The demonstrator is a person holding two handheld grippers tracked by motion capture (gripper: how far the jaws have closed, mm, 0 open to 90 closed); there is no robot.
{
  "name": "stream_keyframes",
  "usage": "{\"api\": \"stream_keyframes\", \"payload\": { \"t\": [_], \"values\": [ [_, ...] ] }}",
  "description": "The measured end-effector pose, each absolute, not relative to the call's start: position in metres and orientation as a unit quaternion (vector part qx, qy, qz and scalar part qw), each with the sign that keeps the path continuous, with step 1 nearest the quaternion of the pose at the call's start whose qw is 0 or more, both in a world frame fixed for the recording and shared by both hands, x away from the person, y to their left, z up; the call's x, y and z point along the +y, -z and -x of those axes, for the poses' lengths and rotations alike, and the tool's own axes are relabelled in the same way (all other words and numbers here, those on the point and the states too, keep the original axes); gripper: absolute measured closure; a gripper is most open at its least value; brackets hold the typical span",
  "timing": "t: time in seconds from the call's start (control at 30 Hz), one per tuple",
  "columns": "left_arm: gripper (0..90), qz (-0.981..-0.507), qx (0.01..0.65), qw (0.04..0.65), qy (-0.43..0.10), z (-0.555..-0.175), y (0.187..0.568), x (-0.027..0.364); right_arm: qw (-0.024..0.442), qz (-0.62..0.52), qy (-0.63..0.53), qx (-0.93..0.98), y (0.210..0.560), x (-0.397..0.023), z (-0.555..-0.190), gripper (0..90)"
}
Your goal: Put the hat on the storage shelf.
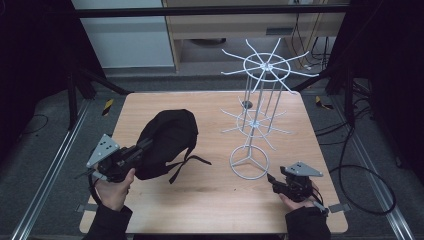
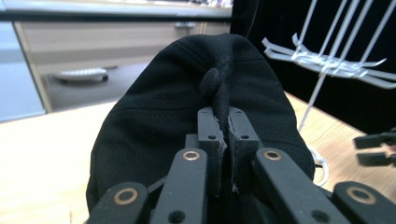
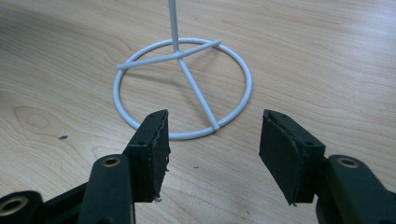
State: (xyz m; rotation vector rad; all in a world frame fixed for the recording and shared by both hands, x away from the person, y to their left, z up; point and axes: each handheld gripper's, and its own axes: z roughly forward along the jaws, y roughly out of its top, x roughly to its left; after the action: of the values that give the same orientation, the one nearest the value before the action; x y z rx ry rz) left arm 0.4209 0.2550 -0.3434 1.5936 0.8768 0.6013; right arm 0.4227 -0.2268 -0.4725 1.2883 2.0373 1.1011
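Cap (image 2: 187, 107) fold hides left gripper (image 2: 223, 135) fingers' tips.

Light wood table (image 1: 210, 200) with rounded corners stands on a grey floor (image 1: 40, 150), with aluminium rails (image 1: 55, 170) running along the floor on both sides. Black curtains (image 1: 30, 50) close off left and right; behind the table sit a pale wood cabinet (image 1: 250, 25) and a white panel (image 1: 125, 40). Black cables (image 1: 360, 170) loop on the floor at right, and black-yellow tape marks (image 1: 107, 106) lie near the far table corners.
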Motion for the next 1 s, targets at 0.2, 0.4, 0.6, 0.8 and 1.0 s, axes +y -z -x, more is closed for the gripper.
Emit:
{"api": "stream_keyframes", "payload": {
  "t": [0.2,0.4,0.6,0.8,1.0],
  "values": [
    [85.8,-0.665,0.358,0.6,-0.264,-0.411,0.327,0.254,0.245,-0.472,-0.403,0.745,0.473,-0.227,-0.423,42.6],
    [85.8,-0.655,0.343,0.618,-0.269,-0.402,0.313,0.255,0.241,-0.475,-0.403,0.744,0.472,-0.226,-0.423,42.6],
    [85.8,-0.63,0.326,0.649,-0.275,-0.395,0.296,0.256,0.246,-0.472,-0.401,0.746,0.473,-0.226,-0.424,42.6],
    [85.8,-0.613,0.306,0.672,-0.282,-0.391,0.276,0.249,0.246,-0.473,-0.401,0.745,0.473,-0.226,-0.424,42.5],
    [85.8,-0.594,0.29,0.694,-0.286,-0.388,0.259,0.242,0.247,-0.471,-0.401,0.746,0.473,-0.226,-0.424,42.3]
  ]
}}
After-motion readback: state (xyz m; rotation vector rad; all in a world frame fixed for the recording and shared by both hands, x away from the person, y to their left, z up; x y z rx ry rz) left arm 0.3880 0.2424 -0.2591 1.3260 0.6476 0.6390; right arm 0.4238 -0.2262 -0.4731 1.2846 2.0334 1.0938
